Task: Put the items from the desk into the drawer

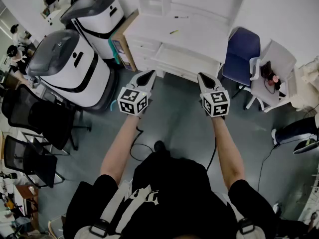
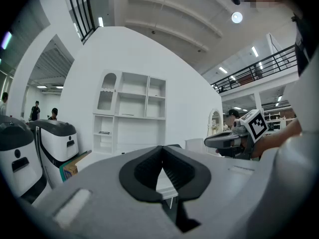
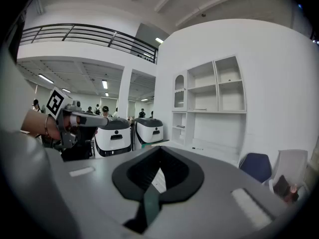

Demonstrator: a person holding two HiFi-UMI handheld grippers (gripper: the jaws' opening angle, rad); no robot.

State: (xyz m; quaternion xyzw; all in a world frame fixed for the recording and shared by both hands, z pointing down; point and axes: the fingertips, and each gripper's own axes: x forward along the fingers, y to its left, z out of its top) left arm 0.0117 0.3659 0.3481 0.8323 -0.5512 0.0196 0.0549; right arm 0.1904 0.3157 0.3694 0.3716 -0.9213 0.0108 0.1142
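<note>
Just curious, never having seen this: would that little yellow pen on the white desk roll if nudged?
Probably: the yellow pen looks thin and lies flat on the smooth desk, so a sideways nudge could roll it. It seems light and stiff, likely easy to lift but narrow to pinch.

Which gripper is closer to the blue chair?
Right. The right gripper sits just left of the blue chair in the head view; the left gripper is farther left, nearer the white machine.

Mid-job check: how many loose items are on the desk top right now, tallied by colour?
Dark pen: 1
Yellow pen: 1
Total: 2, both lying apart on the white desk.
</note>
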